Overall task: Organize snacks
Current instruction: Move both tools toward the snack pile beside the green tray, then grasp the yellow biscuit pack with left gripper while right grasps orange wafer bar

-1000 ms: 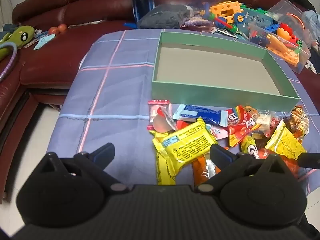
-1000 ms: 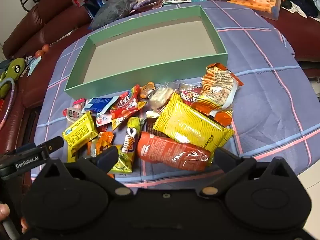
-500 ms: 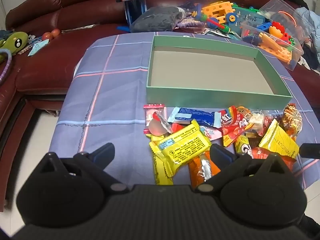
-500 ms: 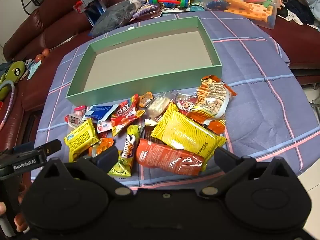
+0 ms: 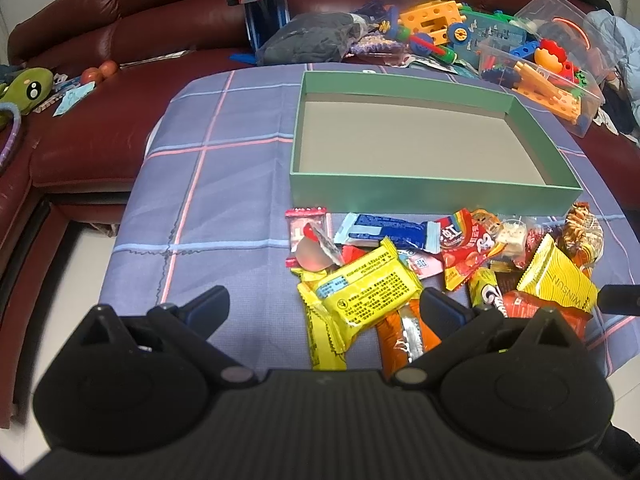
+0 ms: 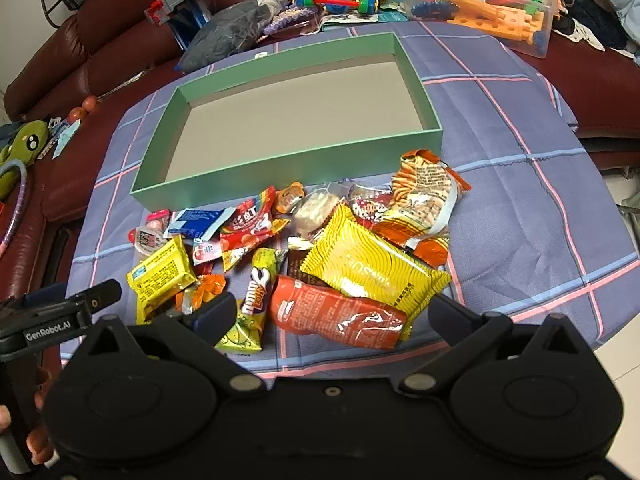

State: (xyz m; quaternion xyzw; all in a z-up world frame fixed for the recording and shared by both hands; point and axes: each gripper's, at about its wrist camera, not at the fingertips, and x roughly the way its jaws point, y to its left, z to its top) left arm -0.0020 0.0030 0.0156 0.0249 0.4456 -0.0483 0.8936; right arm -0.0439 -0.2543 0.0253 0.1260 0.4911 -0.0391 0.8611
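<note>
Green box (image 5: 432,194): matt card walls, plain grey-brown paperboard floor, no sheen. Under it, checked tablecloth (image 5: 224,184): soft woven cloth, slightly creased. In front of the box, snack packets: glossy crinkled plastic film, e.g. yellow packet (image 5: 366,292) and red packet (image 6: 340,314), both catching glare. Behind the box, sofa (image 5: 120,24): smooth shiny dark-red leather look. Clear toy bin (image 6: 492,12): transparent hard plastic. Left gripper (image 5: 324,304): matt black plastic.
</note>
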